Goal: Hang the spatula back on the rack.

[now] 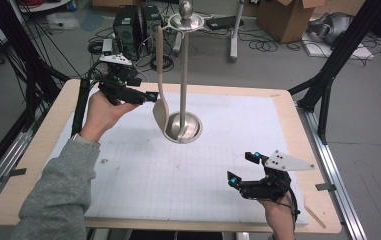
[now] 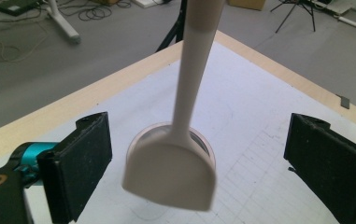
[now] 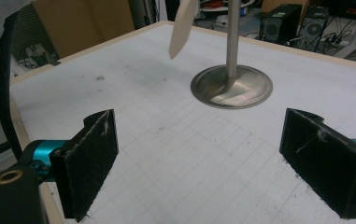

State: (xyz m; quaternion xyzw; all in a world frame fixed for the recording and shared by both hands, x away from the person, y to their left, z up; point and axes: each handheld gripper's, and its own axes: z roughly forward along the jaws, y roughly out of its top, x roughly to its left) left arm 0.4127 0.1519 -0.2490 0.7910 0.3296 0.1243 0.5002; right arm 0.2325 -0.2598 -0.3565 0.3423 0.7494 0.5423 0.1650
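The spatula [image 1: 160,107] hangs from the top of a metal stand [image 1: 183,125] at the far middle of the table [image 1: 278,100], its blade just above the stand's round base. The left gripper [image 1: 150,96] is just beside the blade; in the left gripper view its jaws stand spread on either side of the spatula [image 2: 175,172], not touching it. The right gripper [image 1: 243,167] rests near the table's near right corner, jaws spread with nothing between them.
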